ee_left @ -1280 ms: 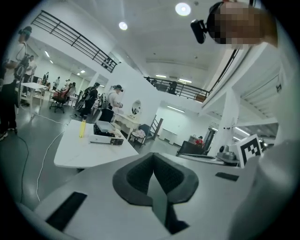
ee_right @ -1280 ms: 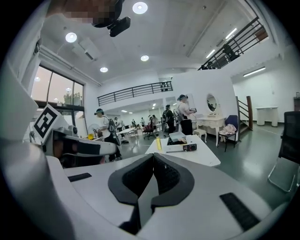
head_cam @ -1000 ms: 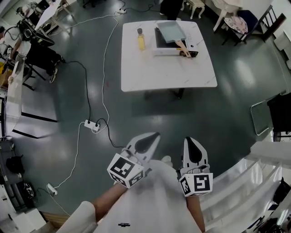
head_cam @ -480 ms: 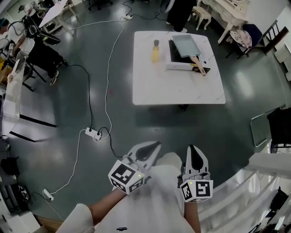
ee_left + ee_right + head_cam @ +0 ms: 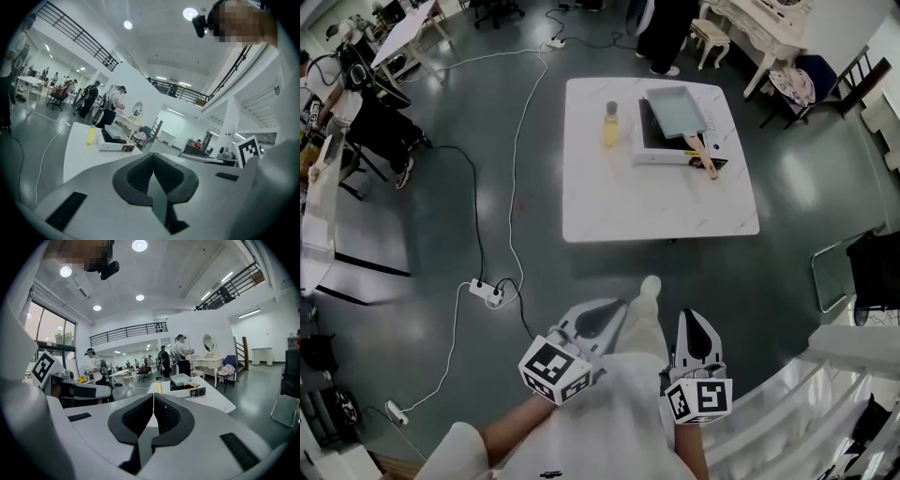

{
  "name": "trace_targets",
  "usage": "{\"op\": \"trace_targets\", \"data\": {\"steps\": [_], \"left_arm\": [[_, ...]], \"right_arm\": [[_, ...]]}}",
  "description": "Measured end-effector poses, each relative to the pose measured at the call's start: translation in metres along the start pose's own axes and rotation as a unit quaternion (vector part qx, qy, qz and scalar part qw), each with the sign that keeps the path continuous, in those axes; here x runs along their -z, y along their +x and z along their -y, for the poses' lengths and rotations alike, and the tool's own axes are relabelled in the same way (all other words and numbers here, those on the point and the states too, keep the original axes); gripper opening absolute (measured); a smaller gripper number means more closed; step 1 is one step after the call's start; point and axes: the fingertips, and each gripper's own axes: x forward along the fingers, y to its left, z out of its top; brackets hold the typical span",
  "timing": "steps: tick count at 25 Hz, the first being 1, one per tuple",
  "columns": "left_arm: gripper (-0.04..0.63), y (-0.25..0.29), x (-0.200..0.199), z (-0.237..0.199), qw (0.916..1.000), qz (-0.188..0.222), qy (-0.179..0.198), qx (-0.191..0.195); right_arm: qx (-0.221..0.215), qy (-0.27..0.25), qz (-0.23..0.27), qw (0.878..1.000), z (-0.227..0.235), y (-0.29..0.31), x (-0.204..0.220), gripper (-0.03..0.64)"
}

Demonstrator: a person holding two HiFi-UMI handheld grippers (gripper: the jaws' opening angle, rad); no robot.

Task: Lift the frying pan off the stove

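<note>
Both pairs of jaws are clenched with nothing between them: in each gripper view the dark pads meet along one thin seam. In the head view the left gripper (image 5: 617,306) and the right gripper (image 5: 695,317) sit side by side near the bottom edge, tips toward 12 o'clock, well apart from the task's things. Their marker cubes lie at 6 o'clock of the jaws. The forearms behind them are cut off by the frame, and a white garment between the grippers hides most of the person's legs, leaving only one shoe (image 5: 651,284) poking out at 12 o'clock. Beyond the shoe is dark, glossy floor (image 5: 431,216), then the white counter (image 5: 656,202). The frying pan (image 5: 675,111), a rectangular grey-blue one, rests on the stove (image 5: 661,160) in the counter's far right part, at about 12 o'clock from the grippers. It covers most of the stove's top, so the cooking surface is largely hidden. Its wooden handle (image 5: 701,155) points toward 5 o'clock and crosses the stove's front edge. Whether anything lies in the pan cannot be made out. A yellow bottle (image 5: 610,125) stands upright just beside the stove, at its 9 o'clock. A white cable runs across the floor to a power strip (image 5: 485,292) at 9 o'clock of the grippers. Chairs at the right edge are partly cut off, and the people at far desks are too small to describe.
</note>
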Motion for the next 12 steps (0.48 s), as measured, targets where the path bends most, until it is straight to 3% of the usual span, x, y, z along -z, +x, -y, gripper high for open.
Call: {"op": "trace_targets", "data": {"steps": [6,12], "left_arm": [[0.002,0.062,-0.008,-0.016,0.9995,-0.012,-0.019,-0.022],[0.002,0.132,-0.051,-0.03,0.999,-0.008,-0.019,-0.04]], "right_arm": [[-0.027,0.005,-0.013,1.0,0.045,0.05,-0.008,0.0],[-0.062,0.026,-0.013,0.998,0.088,0.11,-0.048,0.0]]}}
